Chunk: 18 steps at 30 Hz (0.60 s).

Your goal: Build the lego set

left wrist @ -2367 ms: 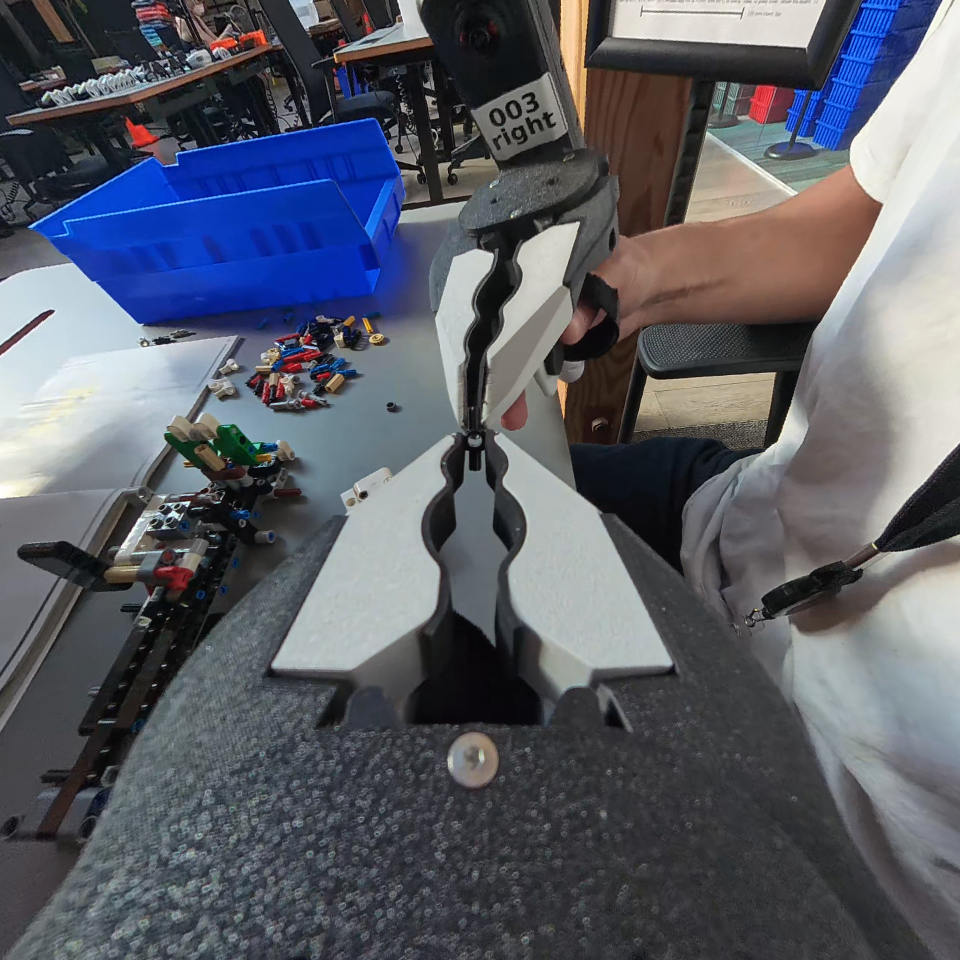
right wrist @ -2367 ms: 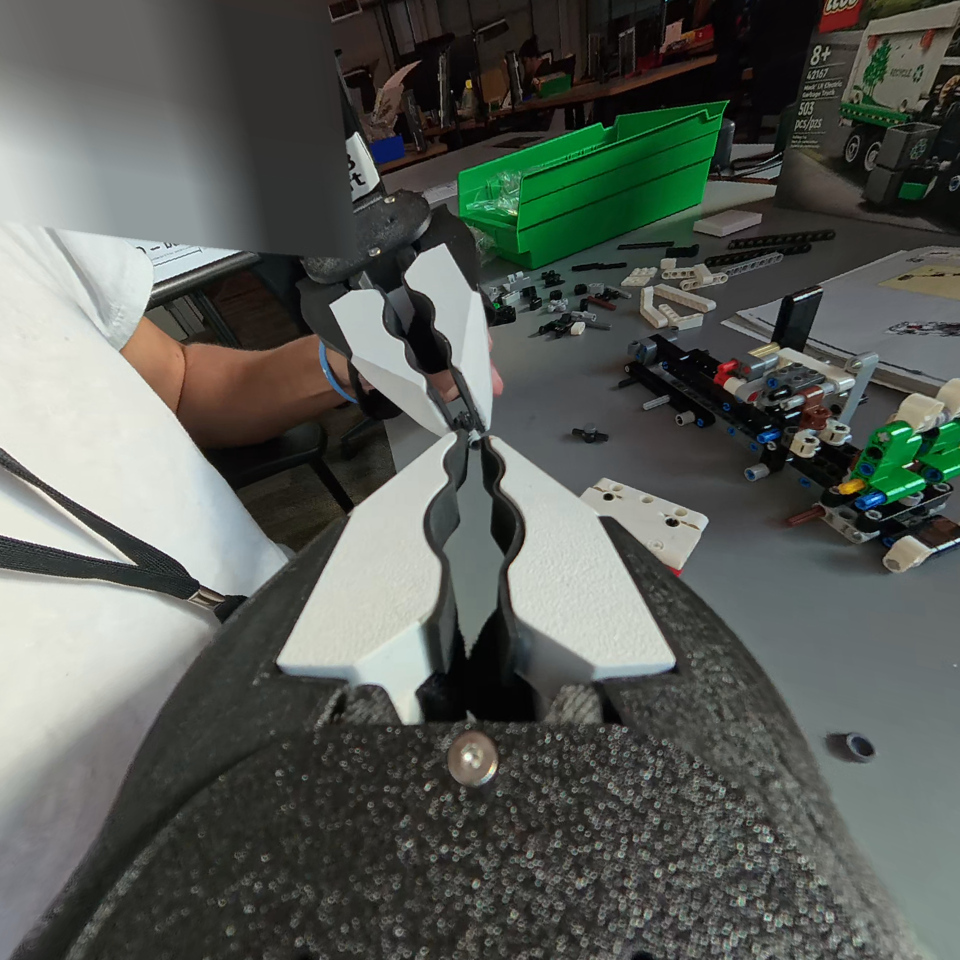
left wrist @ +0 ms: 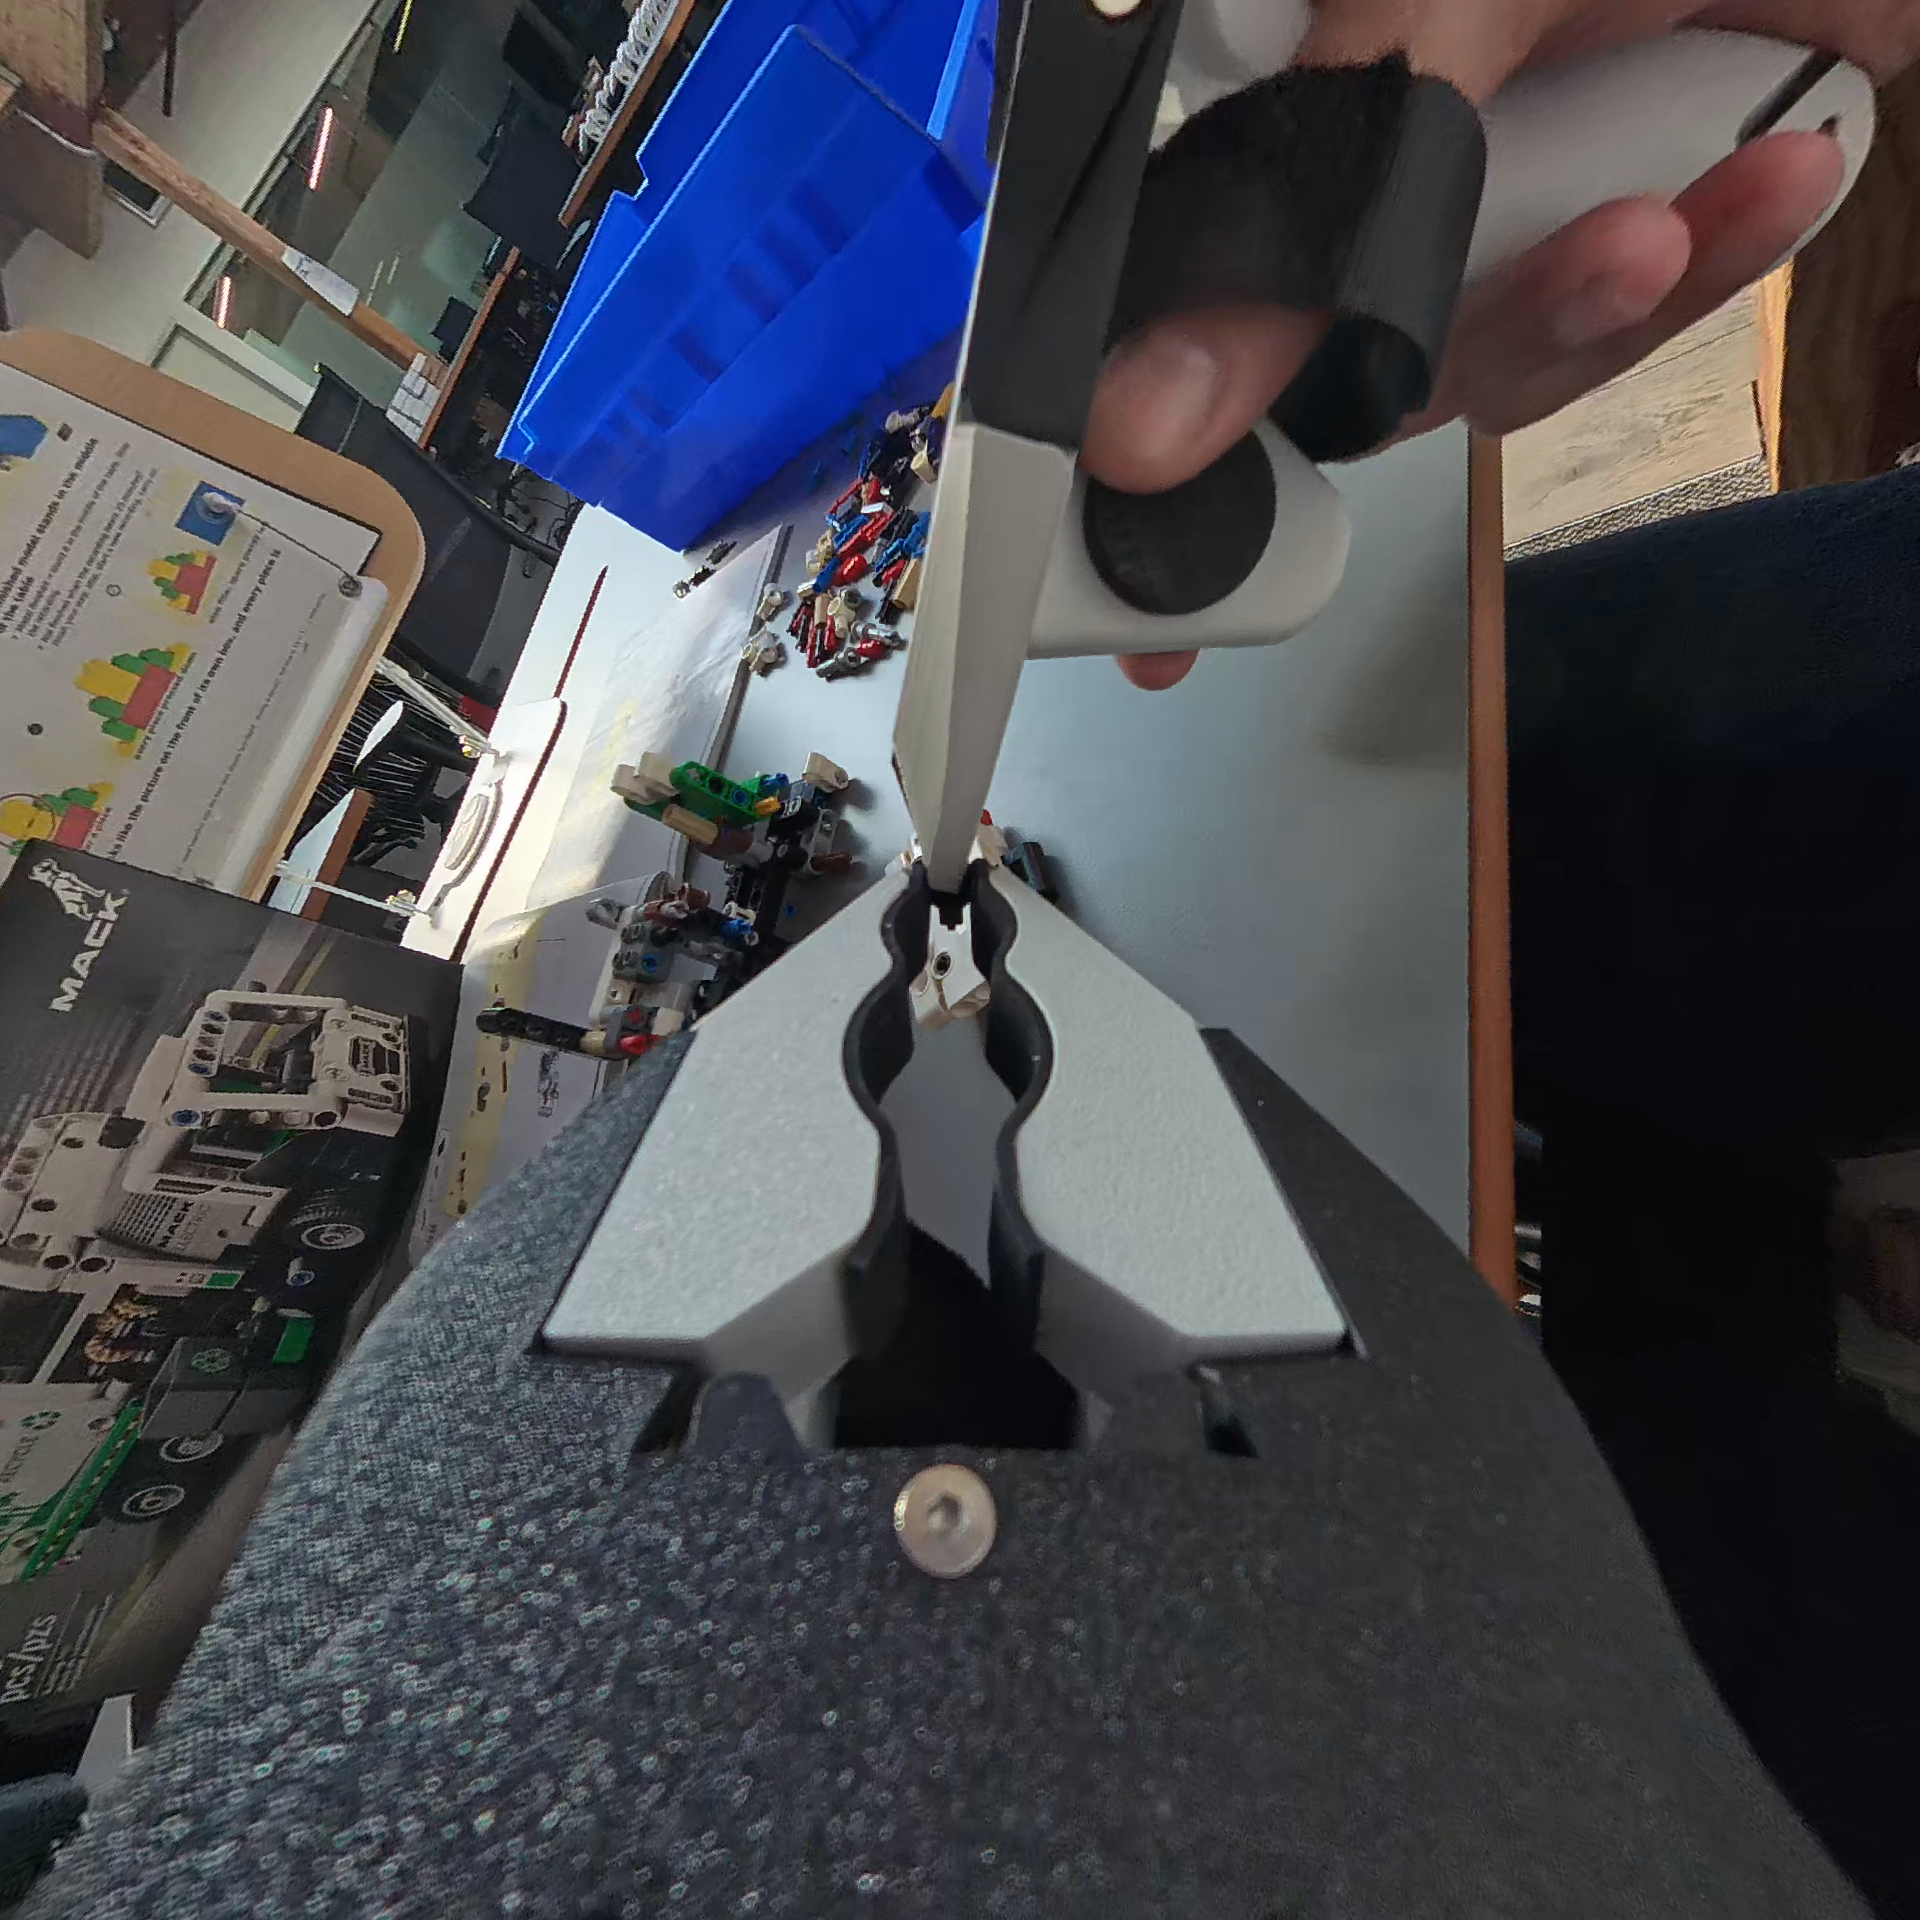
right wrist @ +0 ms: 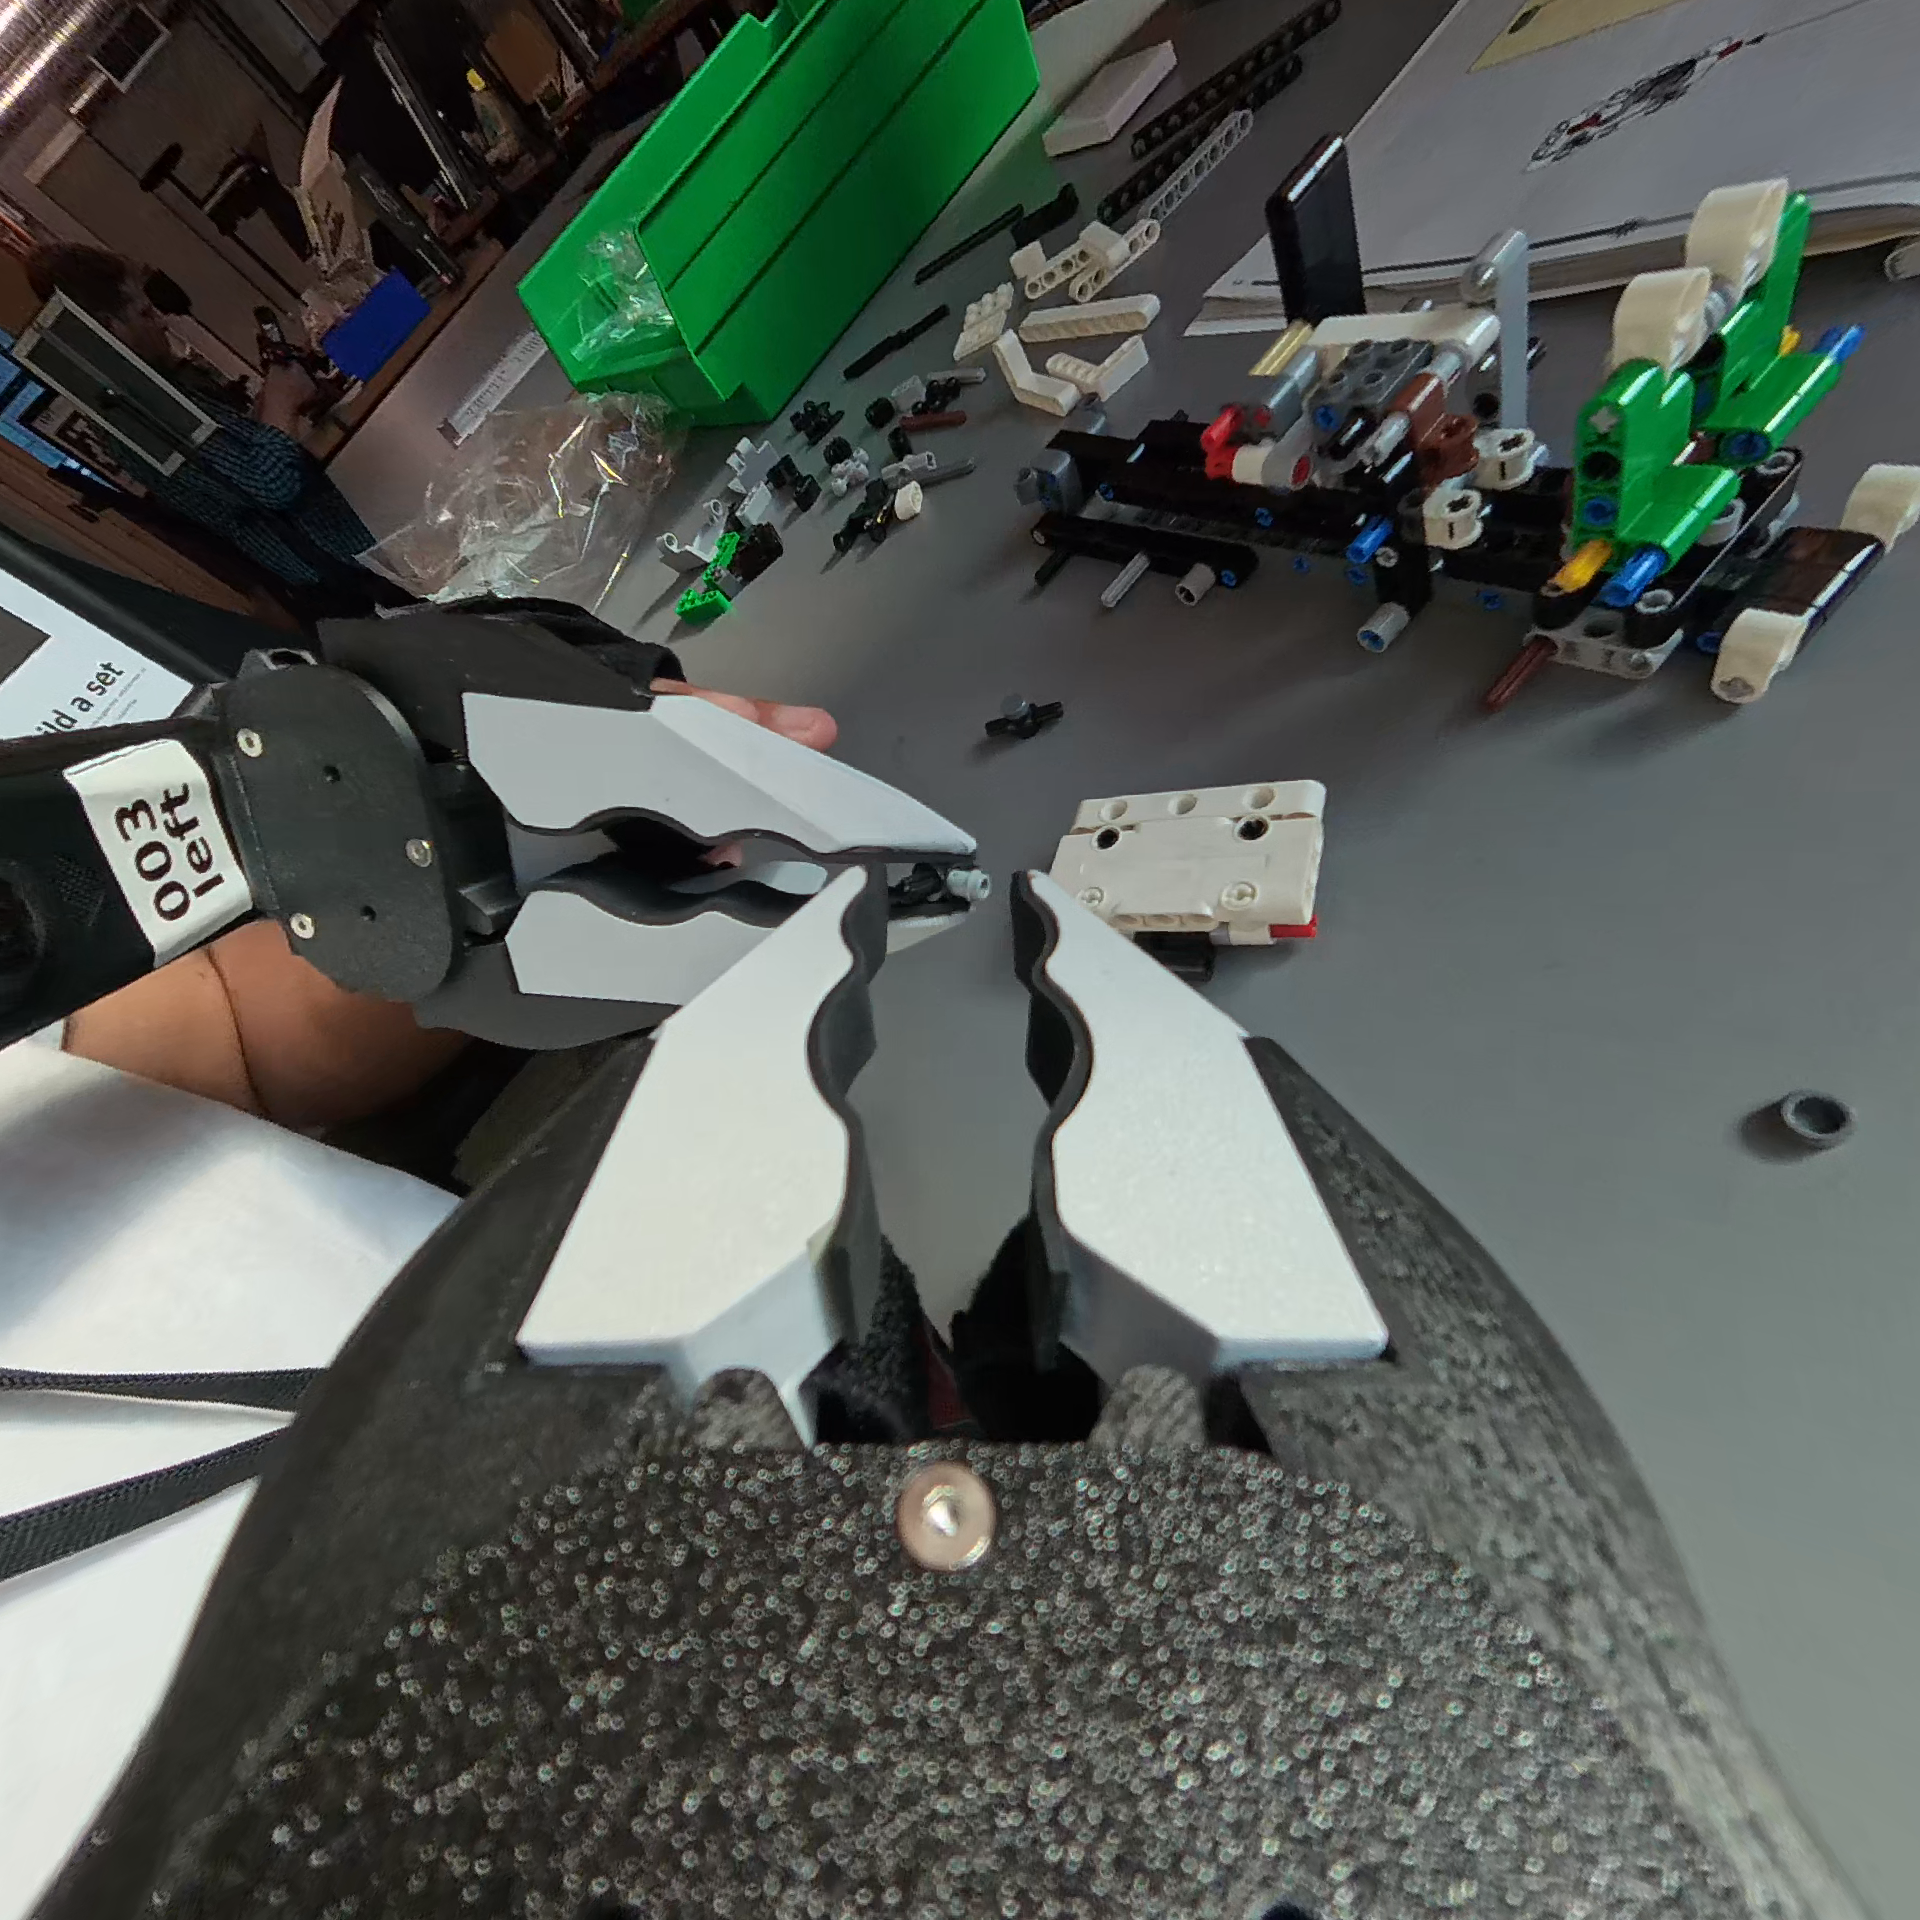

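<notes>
Two hand-held grippers, left (right wrist: 961, 883) and right (right wrist: 940, 894), meet above one counter (right wrist: 1455, 1039) bearing one green bin (right wrist: 790, 197), one blue bin (left wrist: 748, 312) and one white block (right wrist: 1195, 862) at two o'clock.

A matte grey is being shown by the tabletop (right wrist: 1455, 1039). White outer faces and black wavy inner pads are being displayed by the right hand-held gripper (right wrist: 940, 883) and the left hand-held gripper (left wrist: 948, 902); a small pin (right wrist: 961, 884), black with a pale grey tip, is being pinched by the latter. A white block (right wrist: 1195, 852) with a red edge is being seen near the fingertips. Bright green is being shown by the far bin (right wrist: 810, 187), vivid blue by the other bin (left wrist: 769, 281). Green, black, white, red and blue are being mixed in the model (right wrist: 1558, 488).
</notes>
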Tool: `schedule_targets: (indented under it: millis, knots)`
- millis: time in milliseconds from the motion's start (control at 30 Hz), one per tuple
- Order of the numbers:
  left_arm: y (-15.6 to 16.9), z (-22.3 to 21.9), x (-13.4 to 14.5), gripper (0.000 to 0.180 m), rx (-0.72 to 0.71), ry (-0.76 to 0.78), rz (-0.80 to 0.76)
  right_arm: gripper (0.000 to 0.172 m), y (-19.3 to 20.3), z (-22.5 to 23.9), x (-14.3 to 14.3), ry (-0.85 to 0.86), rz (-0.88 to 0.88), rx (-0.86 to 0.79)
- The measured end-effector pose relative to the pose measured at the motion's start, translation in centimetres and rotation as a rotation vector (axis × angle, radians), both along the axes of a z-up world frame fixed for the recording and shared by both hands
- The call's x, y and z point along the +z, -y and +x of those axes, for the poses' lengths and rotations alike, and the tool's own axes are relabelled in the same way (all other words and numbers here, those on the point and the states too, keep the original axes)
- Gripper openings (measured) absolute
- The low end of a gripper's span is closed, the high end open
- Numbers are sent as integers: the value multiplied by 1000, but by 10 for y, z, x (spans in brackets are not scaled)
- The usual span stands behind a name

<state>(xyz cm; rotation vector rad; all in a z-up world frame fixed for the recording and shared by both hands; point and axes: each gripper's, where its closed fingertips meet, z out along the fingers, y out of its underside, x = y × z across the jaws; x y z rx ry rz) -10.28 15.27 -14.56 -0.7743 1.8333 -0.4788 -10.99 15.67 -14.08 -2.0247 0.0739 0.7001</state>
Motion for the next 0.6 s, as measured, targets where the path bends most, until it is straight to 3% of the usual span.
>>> schedule_targets:
  millis: [600]
  knots:
    - [1,2,1,5,46,12,65,9,0,-3,-1,177,45,-23]
